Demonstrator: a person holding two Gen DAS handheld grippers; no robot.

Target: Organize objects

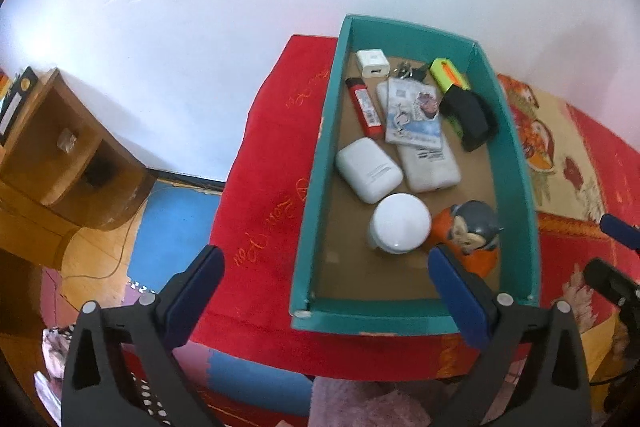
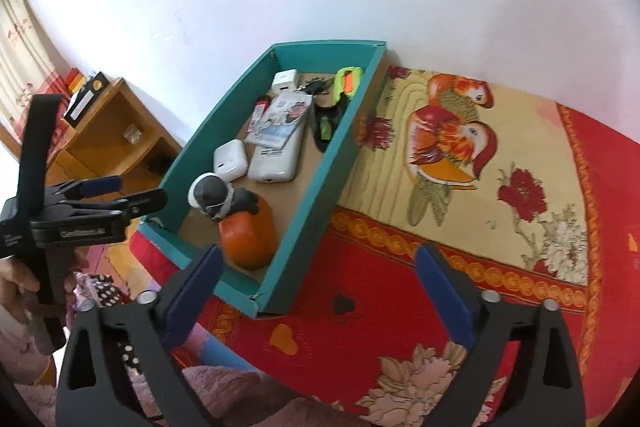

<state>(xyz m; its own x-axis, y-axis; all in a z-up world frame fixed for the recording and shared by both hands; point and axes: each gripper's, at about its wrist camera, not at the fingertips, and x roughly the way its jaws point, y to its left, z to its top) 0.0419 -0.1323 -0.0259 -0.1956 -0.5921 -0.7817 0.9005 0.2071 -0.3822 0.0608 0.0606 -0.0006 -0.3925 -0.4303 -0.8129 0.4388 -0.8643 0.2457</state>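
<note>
A teal cardboard box (image 1: 320, 163) lies on a red patterned cloth (image 1: 264, 187), its long axis running away from both cameras toward the white wall (image 1: 200, 7); its far short end sits against that wall. The inside floor is plain brown card, and the walls are thin and straight.

At the far end lie a white square charger (image 1: 373, 63), a bunch of keys (image 1: 406, 69) and a neon-yellow cutter (image 1: 448, 75), with a black stapler-like tool (image 1: 470, 121) along the right wall. A red lighter (image 1: 364, 107) lies lengthwise by the left wall. A printed card (image 1: 414, 113) rests on top of a white phone (image 1: 430, 167), both roughly aligned with the box. Beside the phone is a rounded white case (image 1: 368, 171). Nearer is a smooth white dome (image 1: 400, 227), touching an orange toy (image 1: 472, 231) with a grey head, which is tipped toward the right wall.

The nearest stretch of the box floor is bare, as is the cloth right of the box, where a bird design (image 2: 452, 143) is printed.

The left hand-held gripper (image 1: 326, 291) hangs over the near end of the box, released, blue pads wide apart with nothing between them. The right hand-held gripper (image 2: 320, 291) is also released and empty, over the box's near right corner and the cloth. A wooden shelf (image 1: 60, 155) stands well to the left.
</note>
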